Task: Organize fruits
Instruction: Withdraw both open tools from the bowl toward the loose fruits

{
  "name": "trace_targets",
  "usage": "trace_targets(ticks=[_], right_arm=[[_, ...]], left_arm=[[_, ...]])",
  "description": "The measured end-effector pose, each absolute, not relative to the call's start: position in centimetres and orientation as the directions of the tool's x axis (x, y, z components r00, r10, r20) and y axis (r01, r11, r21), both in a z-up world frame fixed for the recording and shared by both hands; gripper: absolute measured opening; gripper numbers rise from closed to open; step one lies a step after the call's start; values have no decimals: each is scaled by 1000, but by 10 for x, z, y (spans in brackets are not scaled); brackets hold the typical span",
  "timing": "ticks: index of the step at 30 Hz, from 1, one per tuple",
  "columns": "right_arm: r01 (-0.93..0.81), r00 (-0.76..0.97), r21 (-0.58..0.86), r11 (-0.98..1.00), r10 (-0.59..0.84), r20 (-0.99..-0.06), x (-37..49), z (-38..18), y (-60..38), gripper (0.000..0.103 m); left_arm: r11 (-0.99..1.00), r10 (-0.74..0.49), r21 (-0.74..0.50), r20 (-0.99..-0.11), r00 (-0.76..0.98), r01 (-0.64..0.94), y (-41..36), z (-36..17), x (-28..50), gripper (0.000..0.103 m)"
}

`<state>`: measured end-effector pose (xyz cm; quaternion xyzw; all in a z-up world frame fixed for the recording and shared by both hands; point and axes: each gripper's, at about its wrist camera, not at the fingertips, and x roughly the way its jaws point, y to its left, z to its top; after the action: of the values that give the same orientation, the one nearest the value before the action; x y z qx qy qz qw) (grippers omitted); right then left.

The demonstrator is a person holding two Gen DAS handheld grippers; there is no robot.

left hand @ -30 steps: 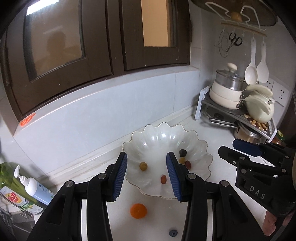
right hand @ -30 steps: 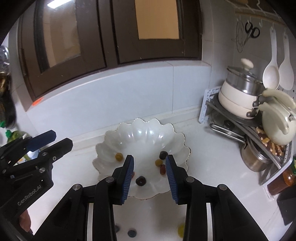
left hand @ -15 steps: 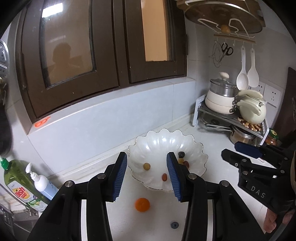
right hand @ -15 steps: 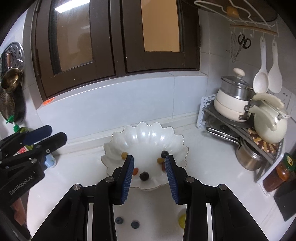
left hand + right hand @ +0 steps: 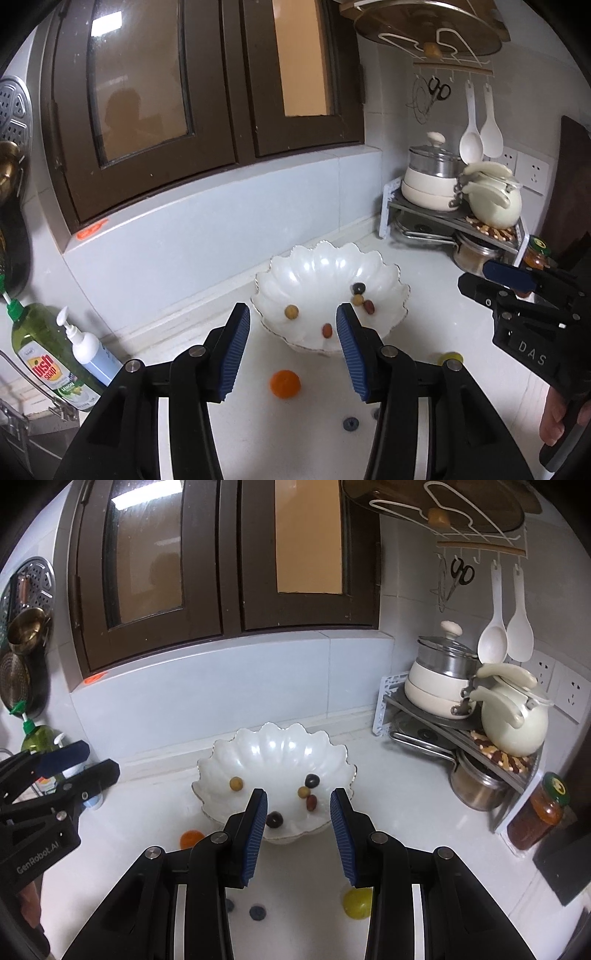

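Note:
A white scalloped bowl [image 5: 325, 266] [image 5: 273, 746] stands on the white counter and holds several small fruits, brown, yellowish and dark. On the counter in front of it lie an orange fruit [image 5: 284, 384] [image 5: 191, 838], a yellow-green fruit [image 5: 357, 902] [image 5: 451, 357] and small blue berries [image 5: 350, 424] [image 5: 257, 912]. My left gripper [image 5: 293, 349] is open and empty, raised above the counter before the bowl. My right gripper [image 5: 298, 834] is open and empty, also raised before the bowl.
A rack with pots and a cream kettle [image 5: 511, 716] stands at the right, with a jar [image 5: 537, 812] beside it. Dish soap bottles [image 5: 48, 354] stand at the left. Ladles and scissors hang on the wall.
Both grippers have drawn back and up from the bowl, so more of the counter and its loose fruits shows. Both stayed open.

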<state>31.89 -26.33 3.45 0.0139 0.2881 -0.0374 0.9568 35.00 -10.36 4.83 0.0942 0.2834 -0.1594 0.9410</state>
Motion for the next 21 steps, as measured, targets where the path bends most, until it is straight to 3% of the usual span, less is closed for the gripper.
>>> trace_targets(ticks=[21], right_arm=[[194,821,16,981,-154,-550,275,0,-278,37]], left_arm=[[922,-246,111,-572,782,372,-112,14,311,48]])
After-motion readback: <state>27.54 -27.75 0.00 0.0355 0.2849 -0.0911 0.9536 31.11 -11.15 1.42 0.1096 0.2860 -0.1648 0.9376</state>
